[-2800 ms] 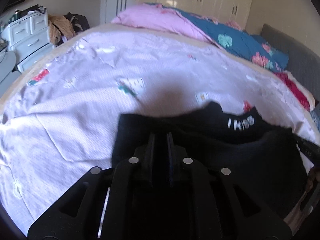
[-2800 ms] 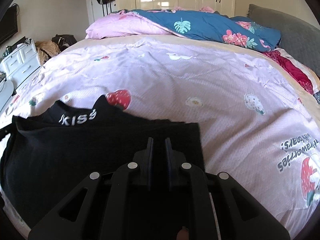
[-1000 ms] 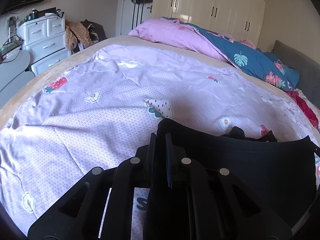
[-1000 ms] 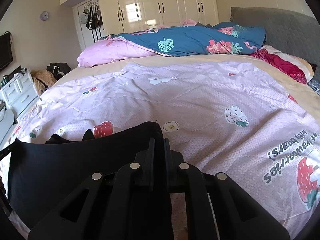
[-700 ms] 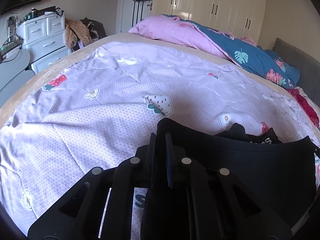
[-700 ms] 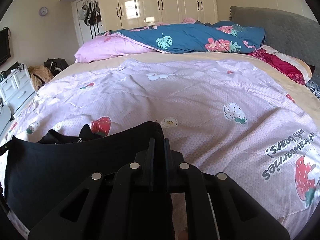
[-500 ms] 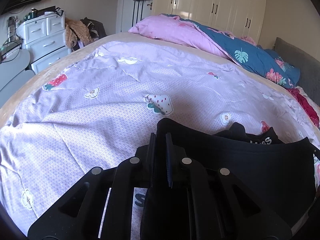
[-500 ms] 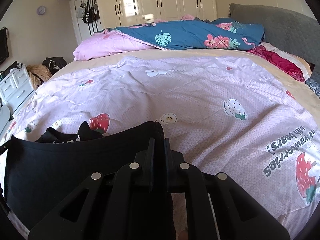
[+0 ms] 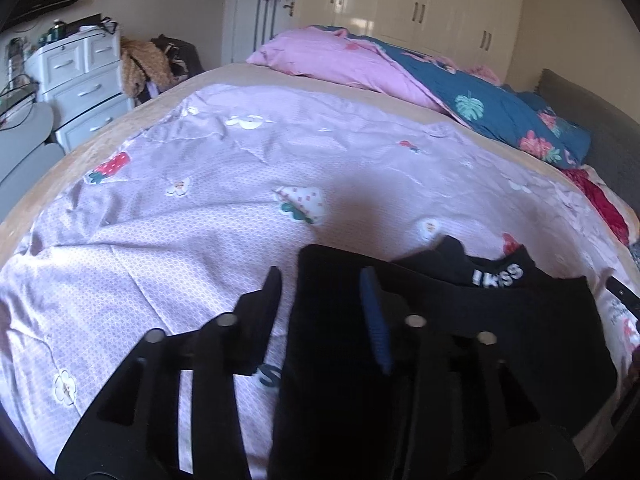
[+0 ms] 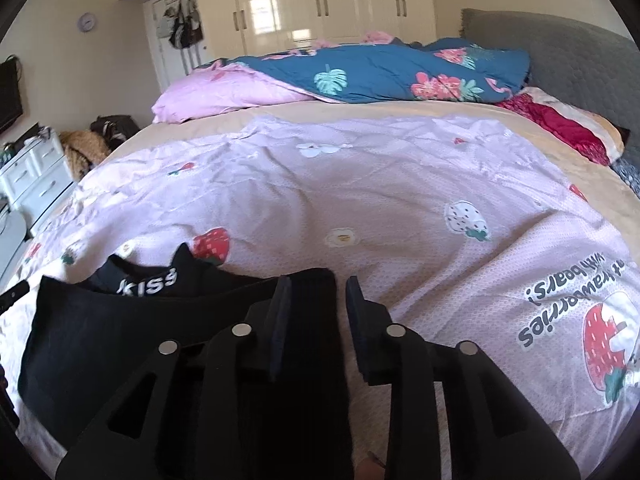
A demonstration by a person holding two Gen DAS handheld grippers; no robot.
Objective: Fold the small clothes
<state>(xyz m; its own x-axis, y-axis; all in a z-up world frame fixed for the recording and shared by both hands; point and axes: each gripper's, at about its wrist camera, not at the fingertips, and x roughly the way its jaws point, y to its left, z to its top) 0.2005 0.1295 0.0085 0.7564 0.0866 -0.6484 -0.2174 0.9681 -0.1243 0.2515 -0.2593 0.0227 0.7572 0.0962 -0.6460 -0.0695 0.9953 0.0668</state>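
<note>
A small black garment (image 9: 480,320) with white "kiss" lettering at its far edge lies folded over on the lilac strawberry bedspread (image 9: 200,208). My left gripper (image 9: 320,280) is open, its jaws standing apart around the garment's left corner. In the right wrist view the same garment (image 10: 120,328) lies at lower left. My right gripper (image 10: 316,284) is open too, jaws apart around the garment's right corner. The cloth under both grippers is partly hidden by the gripper bodies.
A pink and blue floral duvet (image 10: 360,76) is heaped at the far side of the bed. A grey headboard (image 10: 560,52) is on the right. White drawers (image 9: 80,80) and a pile of clothes (image 9: 144,64) stand left of the bed. Wardrobes (image 10: 320,4) line the far wall.
Both grippers were shut on the garment's near corners and carried them forward over it. Now both have opened and let go, and the garment lies folded on the bed.
</note>
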